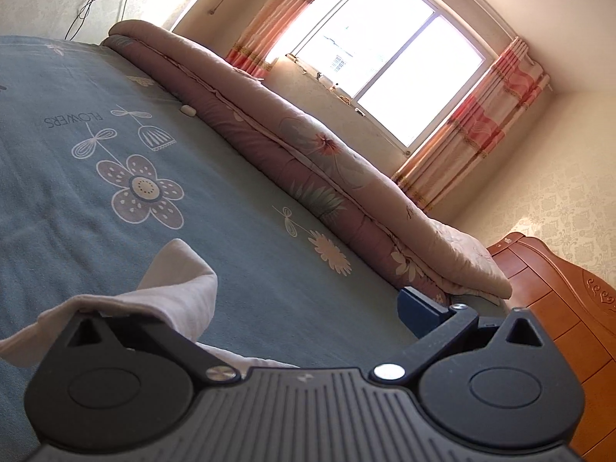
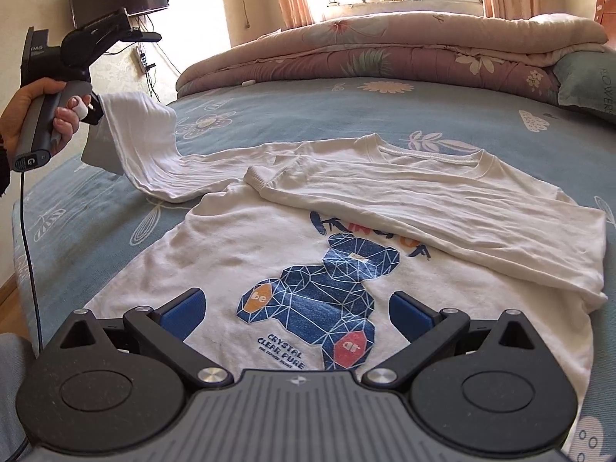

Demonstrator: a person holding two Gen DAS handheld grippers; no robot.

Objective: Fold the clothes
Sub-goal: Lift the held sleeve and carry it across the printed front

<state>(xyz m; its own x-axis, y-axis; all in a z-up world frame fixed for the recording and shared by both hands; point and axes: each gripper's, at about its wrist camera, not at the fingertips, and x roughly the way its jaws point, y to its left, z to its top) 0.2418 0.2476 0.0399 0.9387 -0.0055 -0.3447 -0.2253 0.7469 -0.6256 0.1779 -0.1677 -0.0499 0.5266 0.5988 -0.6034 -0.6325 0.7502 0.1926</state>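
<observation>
Item: white long-sleeve T-shirt [image 2: 269,246] w/ blue geometric bear print, lying face-up on the bed directly ahead of the right gripper [image 2: 296,312]. Far sleeve [image 2: 423,211] is lying folded across the chest; the other sleeve [image 2: 142,142] is hanging lifted, up and to the left of the right gripper.

Handling (est.): thin cotton knit, light, limp, not fragile; probably sagging and creasing wherever unsupported, sliding little on the sheet. Best holds look like cuffs, shoulder seams, hem corners; pinching a single layer mid-panel likely just bunches it.

Left gripper [image 2: 94,113]: held in a person's hand [image 2: 42,115], jaws appearing pinched on the sleeve end; in its own view cloth is draping over the near-left finger, the opposite blue pad showing apart, so the closure isn't fully clear.

Right gripper: jaws spread wide, empty, hovering over the shirt's lower front.

Surroundings: blue floral bedsheet [image 2: 346,107]; rolled pink quilt [image 2: 385,50] beyond the shirt; window w/ pink curtains [image 1: 389,69] further off.
</observation>
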